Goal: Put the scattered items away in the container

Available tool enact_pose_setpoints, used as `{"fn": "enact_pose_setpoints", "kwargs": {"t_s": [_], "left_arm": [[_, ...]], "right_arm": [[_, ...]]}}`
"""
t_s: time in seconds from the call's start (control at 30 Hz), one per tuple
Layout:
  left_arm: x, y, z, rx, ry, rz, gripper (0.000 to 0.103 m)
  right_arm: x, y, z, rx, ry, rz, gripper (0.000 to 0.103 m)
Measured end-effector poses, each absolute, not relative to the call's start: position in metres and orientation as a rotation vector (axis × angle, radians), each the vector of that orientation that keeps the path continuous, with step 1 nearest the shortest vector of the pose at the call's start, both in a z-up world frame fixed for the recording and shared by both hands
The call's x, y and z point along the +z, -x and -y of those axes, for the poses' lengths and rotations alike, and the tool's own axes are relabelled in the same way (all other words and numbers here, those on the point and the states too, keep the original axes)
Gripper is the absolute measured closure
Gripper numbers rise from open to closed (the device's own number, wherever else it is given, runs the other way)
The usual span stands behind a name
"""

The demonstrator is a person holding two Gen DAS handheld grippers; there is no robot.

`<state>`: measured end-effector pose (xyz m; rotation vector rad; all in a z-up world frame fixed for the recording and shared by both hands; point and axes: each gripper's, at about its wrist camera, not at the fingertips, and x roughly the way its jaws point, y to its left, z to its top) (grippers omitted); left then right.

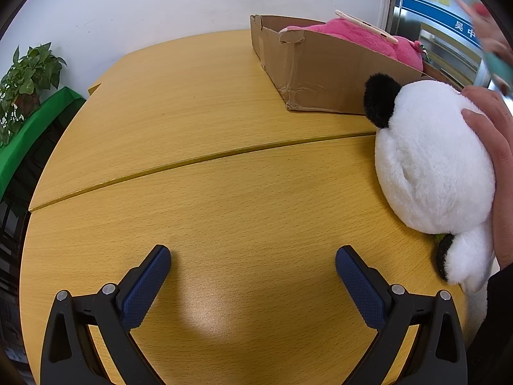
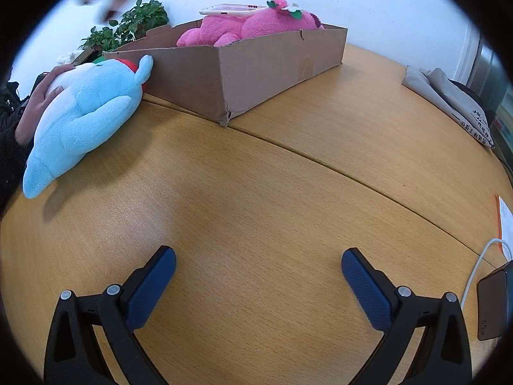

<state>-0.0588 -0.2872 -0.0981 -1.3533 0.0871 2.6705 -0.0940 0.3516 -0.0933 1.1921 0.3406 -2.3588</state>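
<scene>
Wooden counter (image 1: 224,112) is filling both views, a curved seam running across it. Cardboard box (image 1: 307,73) is sitting on the far part of the counter; the right wrist view is showing its long side and near corner (image 2: 256,73). Pink plush (image 1: 362,37) is lying inside the box and sticking up over the rim, a phone (image 1: 365,27) resting on top of it; both are also showing in the right view, plush (image 2: 256,25) and phone (image 2: 232,9).

Only the left view is showing a white plush with black ear (image 1: 433,157) lying on the counter just beside the box, a bare hand (image 1: 490,147) pressing on it from the right. Only the right view is showing a light blue plush (image 2: 86,118) lying on the counter, its upper end touching the box wall, a bare hand (image 2: 38,99) behind it. Can't tell if the two are one toy.

Right view alone: folded bag (image 2: 449,102) far right, charger block (image 2: 493,301) with white cable (image 2: 477,266) at the right edge. Potted plant (image 1: 25,77) is left in the left view, behind the box (image 2: 128,29) in the right.

Left hand-held gripper (image 1: 253,282) is hovering over bare counter, jaws spread wide, grasping nothing. Right hand-held gripper (image 2: 258,284) is likewise released, nothing between its pads.
</scene>
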Motion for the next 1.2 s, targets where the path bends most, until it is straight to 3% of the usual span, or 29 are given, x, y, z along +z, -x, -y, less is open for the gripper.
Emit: {"fn": "enact_pose_setpoints", "kwargs": {"t_s": [1.2], "left_arm": [[-0.0987,0.058,0.2872,2.673,1.353,-0.087,0.0]], "right_arm": [[-0.0975,0.0949,-0.3507,-2.359,-1.192,-0.34,0.0]]}}
